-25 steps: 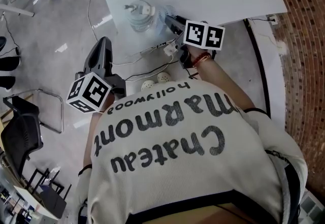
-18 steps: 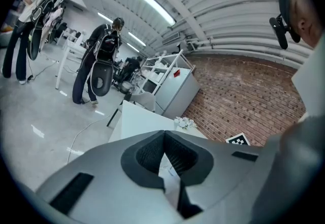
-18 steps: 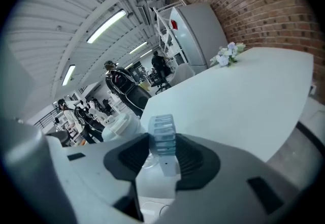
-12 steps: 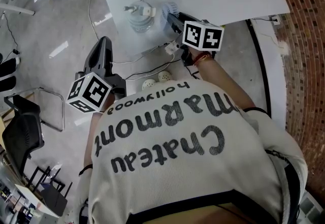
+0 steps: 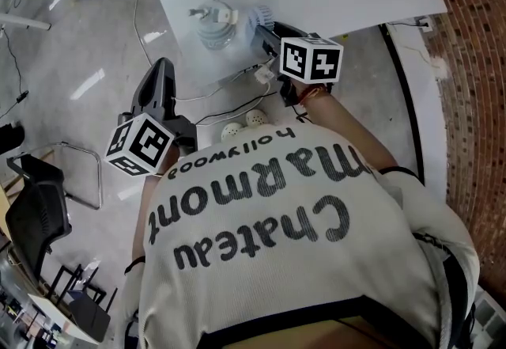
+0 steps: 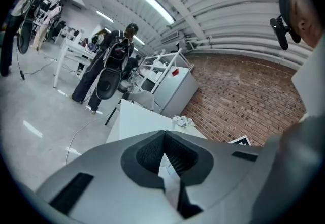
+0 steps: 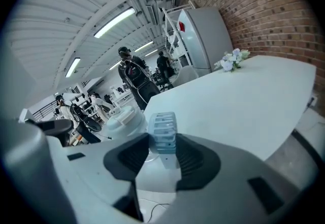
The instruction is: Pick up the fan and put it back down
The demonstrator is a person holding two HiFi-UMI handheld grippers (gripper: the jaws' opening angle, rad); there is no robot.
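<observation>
So the fan [image 7: 163, 131] is sitting right between the pads of the right tongs [image 7: 162, 142]. It's a pale blue ribbed thing, standing upright with its thin edge facing back along the tongs. The tongs are about two-thirds open, and as far as I can see both pads are pressed against the fan's flat sides, so I'd call that a grip. I can't tell if its bottom is on the surface [image 7: 244, 96] or just off it, because the tongs hide it.

From the head view it's at the near edge, toward the near left corner. The left tongs [image 6: 163, 134] are closed with nothing in them. They hang over the floor, well apart from the fan, so this is the right hand's job.

The thing to watch is a white lidded jar [image 7: 124, 119] just beside the fan on its left. I'd go straight up and straight back down, with no swinging left. There's a cable [image 5: 229, 86] on the floor below the edge and some white flowers [image 7: 232, 59] at the far side, neither in the way.
</observation>
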